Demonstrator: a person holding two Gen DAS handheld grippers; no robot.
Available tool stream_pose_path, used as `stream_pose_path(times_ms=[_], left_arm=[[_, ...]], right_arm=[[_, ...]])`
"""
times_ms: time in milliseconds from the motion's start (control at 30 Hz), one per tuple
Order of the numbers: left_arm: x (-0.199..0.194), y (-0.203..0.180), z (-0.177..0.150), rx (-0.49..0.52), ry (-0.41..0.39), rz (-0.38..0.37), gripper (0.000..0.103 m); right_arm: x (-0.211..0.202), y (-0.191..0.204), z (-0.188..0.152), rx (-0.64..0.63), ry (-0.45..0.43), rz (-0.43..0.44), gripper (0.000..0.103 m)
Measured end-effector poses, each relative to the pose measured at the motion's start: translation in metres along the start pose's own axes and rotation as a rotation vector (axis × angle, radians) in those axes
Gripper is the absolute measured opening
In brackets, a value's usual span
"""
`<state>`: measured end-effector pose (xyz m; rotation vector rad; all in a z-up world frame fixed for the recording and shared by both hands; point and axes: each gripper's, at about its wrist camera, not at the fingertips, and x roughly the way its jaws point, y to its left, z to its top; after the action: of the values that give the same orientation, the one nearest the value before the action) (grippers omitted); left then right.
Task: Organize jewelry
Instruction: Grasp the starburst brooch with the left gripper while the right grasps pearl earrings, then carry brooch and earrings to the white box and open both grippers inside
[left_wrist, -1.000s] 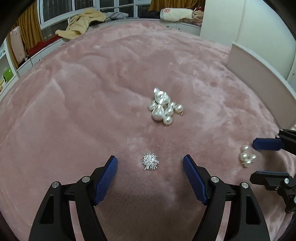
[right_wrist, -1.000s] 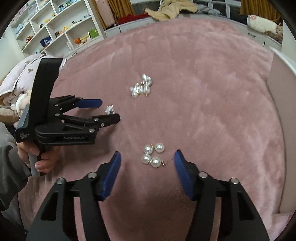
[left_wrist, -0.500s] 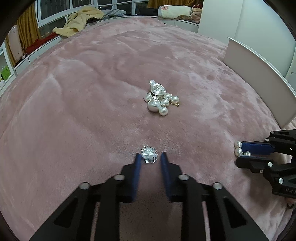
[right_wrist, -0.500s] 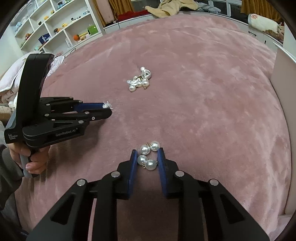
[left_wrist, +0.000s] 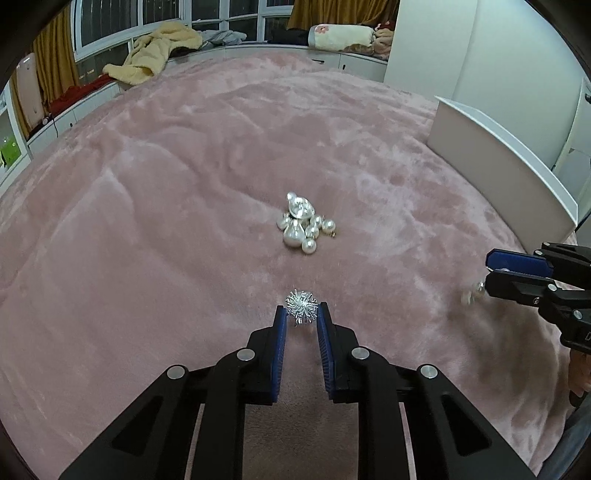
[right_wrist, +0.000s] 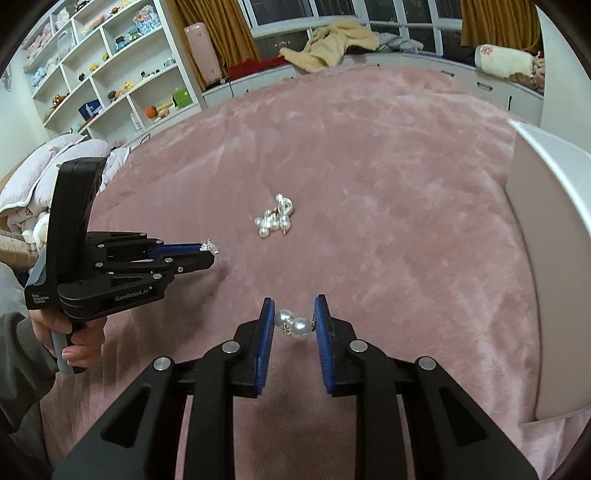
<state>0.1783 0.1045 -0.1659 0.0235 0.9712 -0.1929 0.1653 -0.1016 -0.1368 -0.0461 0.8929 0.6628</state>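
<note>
The left tool (left_wrist: 300, 318) is pinched shut on a spiky silver starburst brooch (left_wrist: 301, 304), held just above the plush pink blanket (left_wrist: 184, 184) on the bed. The right tool (right_wrist: 294, 322) clamps a small cluster of white pearl earrings (right_wrist: 295, 322) between its blue pads (right_wrist: 266, 325). A heap of loose pearl and silver jewelry (left_wrist: 303, 223) lies further out, well apart from both. These pieces look light, hard and slippery; the fine spikes seem bendable, so I'd grip the brooch's core gently.
</note>
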Motion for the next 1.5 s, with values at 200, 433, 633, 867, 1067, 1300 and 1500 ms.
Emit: stream_pose_path(times_ms=[200,433,633,867,1067,1300,1500], left_arm=[[-0.023,-0.01,0.015,0.029,-0.049,-0.003,0.022],[-0.05,-0.034,0.045,0.057,-0.119,-0.045,0.022],[-0.058,-0.065,0.069,0.103,-0.15,-0.07,0.022],[-0.068,-0.107,0.102,0.164,-0.193,-0.118,0.022],[-0.065,-0.147,0.126,0.217,-0.207,-0.164,0.022],[-0.05,-0.201,0.147,0.278,-0.212,-0.224,0.022],[-0.027,-0.248,0.158,0.307,-0.191,-0.269,0.022]], right_arm=[[-0.028,-0.002,0.013,-0.002,-0.079,-0.021,0.023],[-0.057,-0.01,0.023,-0.012,-0.132,-0.059,0.023],[-0.08,-0.021,0.031,-0.007,-0.168,-0.097,0.023],[-0.119,-0.055,0.045,0.034,-0.233,-0.151,0.023],[-0.15,-0.091,0.047,0.08,-0.26,-0.212,0.023],[-0.175,-0.139,0.029,0.152,-0.277,-0.278,0.023],[-0.181,-0.181,0.006,0.223,-0.276,-0.3,0.023]])
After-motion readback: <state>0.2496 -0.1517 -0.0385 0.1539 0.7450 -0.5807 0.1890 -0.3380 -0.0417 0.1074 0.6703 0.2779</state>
